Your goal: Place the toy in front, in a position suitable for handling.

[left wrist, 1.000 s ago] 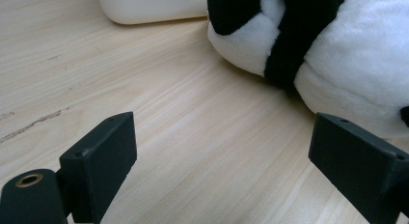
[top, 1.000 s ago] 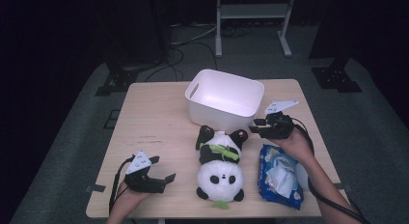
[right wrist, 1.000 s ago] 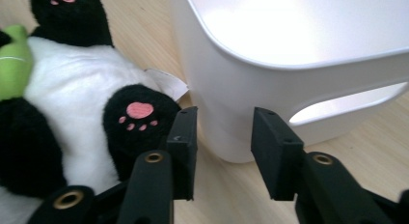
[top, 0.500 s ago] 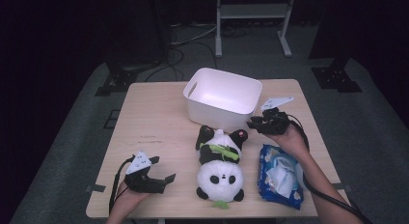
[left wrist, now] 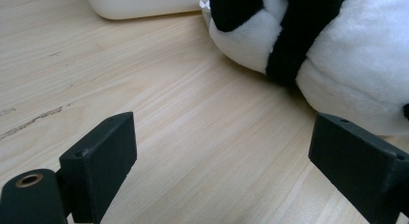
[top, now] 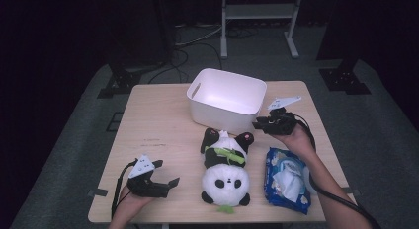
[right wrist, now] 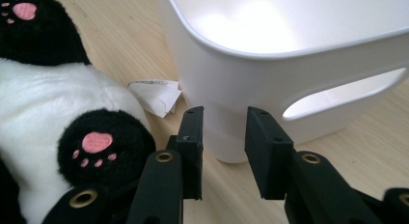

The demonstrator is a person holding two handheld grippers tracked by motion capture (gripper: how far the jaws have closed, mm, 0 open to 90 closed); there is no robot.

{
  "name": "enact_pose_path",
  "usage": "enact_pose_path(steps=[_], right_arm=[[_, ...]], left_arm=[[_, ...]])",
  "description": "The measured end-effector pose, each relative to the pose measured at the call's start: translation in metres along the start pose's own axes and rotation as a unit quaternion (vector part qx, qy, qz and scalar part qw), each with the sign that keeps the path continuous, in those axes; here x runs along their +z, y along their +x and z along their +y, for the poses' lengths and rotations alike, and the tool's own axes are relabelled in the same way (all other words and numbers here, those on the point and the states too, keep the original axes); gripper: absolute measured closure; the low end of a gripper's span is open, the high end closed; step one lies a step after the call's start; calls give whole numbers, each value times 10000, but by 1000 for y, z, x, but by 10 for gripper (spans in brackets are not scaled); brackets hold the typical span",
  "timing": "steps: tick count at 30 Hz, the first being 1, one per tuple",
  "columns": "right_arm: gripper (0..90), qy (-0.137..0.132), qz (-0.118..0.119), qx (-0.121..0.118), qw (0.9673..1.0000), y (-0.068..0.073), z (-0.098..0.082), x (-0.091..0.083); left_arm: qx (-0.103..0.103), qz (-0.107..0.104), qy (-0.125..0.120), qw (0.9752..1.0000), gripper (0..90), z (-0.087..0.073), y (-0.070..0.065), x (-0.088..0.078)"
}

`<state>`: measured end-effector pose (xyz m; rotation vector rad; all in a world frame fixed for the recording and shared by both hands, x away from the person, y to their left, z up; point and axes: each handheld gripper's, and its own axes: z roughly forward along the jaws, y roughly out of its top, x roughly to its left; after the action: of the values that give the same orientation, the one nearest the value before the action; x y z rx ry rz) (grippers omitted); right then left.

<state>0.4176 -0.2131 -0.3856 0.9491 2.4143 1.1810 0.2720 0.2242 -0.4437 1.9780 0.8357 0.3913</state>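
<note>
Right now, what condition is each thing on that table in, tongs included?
White bin: upright, open-topped, nothing seen inside.
Panda plush: lying on its back, feet toward the bin, untouched.
Wipes pack: lying flat, beside the panda.
Left tongs: resting wide open, nothing between them.
Right tongs: narrowly parted, empty, pointing at the bin's corner next to the panda's foot.

High view: up above the near edge, looking forward and down over the whole table (top: 163,125). Left gripper view: low, close, facing right at the panda (left wrist: 337,55). Right gripper view: close, low, aimed left at the white bin (right wrist: 289,64). Panda and bin shared by all three.
</note>
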Motion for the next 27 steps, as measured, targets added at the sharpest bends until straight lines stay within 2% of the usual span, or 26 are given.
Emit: enact_pose_path(steps=[4, 5, 10, 21, 24, 27], right_arm=[[631, -35, 84, -10, 10000, 1, -3, -5], [615, -39, 190, -7, 9998, 2, -5, -9], [567, -5, 350, -72, 9994, 6, -12, -17], [501, -43, 661, -169, 9977, 14, -29, -37], [492, -33, 680, -185, 9975, 17, -32, -41], [474, -44, 710, -224, 9972, 19, -38, -46]], left_arm=[[-10, -7, 6, 10000, 85, 0, 0, 1], [1, -13, 9, 10000, 85, 0, -1, 1], [14, -60, -23, 10000, 86, 2, -3, 1], [71, -260, -45, 9996, 86, 10, -11, 6], [59, -321, -54, 9995, 86, 13, -14, 8], [133, -396, -44, 9991, 86, 17, -19, 9]])
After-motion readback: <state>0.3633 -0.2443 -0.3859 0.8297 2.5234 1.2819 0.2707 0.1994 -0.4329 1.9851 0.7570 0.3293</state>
